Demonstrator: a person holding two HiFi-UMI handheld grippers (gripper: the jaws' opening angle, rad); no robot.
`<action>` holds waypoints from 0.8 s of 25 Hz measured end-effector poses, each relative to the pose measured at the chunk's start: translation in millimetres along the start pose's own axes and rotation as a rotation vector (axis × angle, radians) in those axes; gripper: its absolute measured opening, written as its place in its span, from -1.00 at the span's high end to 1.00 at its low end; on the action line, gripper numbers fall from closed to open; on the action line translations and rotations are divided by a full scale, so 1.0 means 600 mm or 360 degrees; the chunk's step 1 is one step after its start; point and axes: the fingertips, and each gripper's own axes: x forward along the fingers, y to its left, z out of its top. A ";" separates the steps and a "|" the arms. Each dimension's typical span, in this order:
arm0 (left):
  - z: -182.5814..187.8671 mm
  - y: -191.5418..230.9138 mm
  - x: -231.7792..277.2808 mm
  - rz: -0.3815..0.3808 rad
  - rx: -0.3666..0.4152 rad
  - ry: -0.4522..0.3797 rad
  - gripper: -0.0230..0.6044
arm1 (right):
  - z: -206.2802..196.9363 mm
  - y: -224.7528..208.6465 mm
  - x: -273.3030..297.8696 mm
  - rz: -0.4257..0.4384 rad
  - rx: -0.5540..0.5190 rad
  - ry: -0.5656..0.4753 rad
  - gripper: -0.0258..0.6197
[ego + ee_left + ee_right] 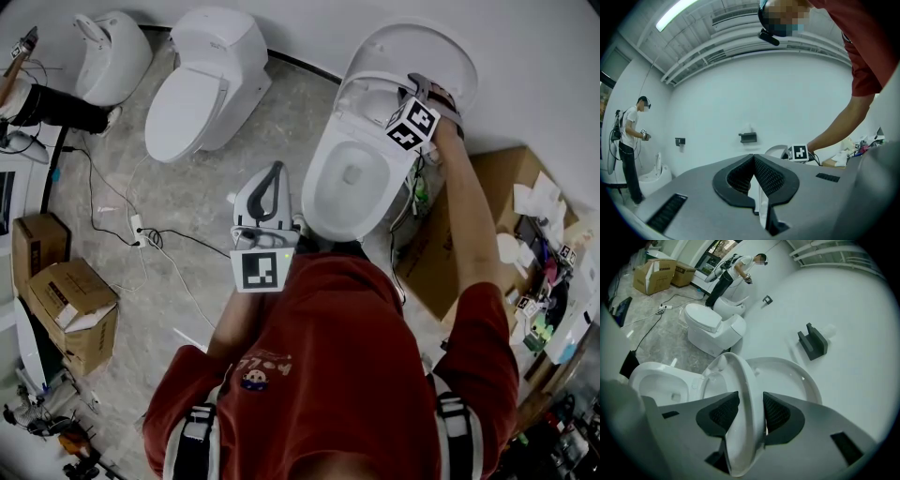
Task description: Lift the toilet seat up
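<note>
Toilet seat (pixel 743 380), raised and standing on edge over the open bowl (pixel 352 178) of the toilet nearest the wall. Its long axis runs steeply up from the hinge at the back to the free front end. The ring leans toward the lid (pixel 787 376) but stands apart from it. The lid lies back against the white wall (pixel 525 75).

Right gripper (pixel 745 401): jaws straddle the seat's rim near its free end, with a pad (pixel 723 412) against each face and no gap to be seen.

Left gripper (pixel 753 159): held near the person's waist, jaw tips pressed together with nothing between them.

Setting: a grey, stone-patterned floor (pixel 112 187) crossed by loose cables (pixel 141 230).

Counts:
- Three toilets: the one in use, a second toilet (pixel 202 84) with its lid down, and a third toilet (pixel 112 52) at far left.
- Three cardboard boxes: two (pixel 37 239), (pixel 70 300) on the left and one (pixel 506 187) under the right arm.
- Two dark wall brackets (pixel 747 137), (pixel 680 141).
- One second person (pixel 736 268) beside the third toilet.
</note>
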 end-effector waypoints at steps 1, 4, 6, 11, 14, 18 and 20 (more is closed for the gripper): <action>0.001 0.000 0.000 0.0000 0.0000 -0.0003 0.89 | 0.000 -0.003 0.002 -0.0007 0.0003 0.0001 0.50; 0.002 -0.002 0.001 0.0003 -0.0001 -0.0002 0.89 | -0.004 -0.012 0.007 -0.0028 0.0008 0.0012 0.49; 0.000 -0.003 0.001 0.0005 0.0001 0.0009 0.89 | -0.008 -0.018 0.012 -0.0037 0.0012 0.0028 0.48; 0.001 0.000 0.005 0.0014 0.0004 0.0010 0.89 | -0.012 -0.035 0.029 -0.0048 0.0013 0.0070 0.47; 0.000 0.002 0.006 0.0021 0.0000 0.0007 0.89 | -0.016 -0.039 0.041 -0.0044 0.0019 0.0090 0.46; -0.001 0.005 0.008 0.0032 0.0005 0.0009 0.89 | -0.019 -0.049 0.055 -0.0060 0.0037 0.0114 0.45; -0.002 0.007 0.009 0.0035 0.0012 0.0014 0.89 | -0.019 -0.060 0.058 -0.0093 0.0035 0.0124 0.45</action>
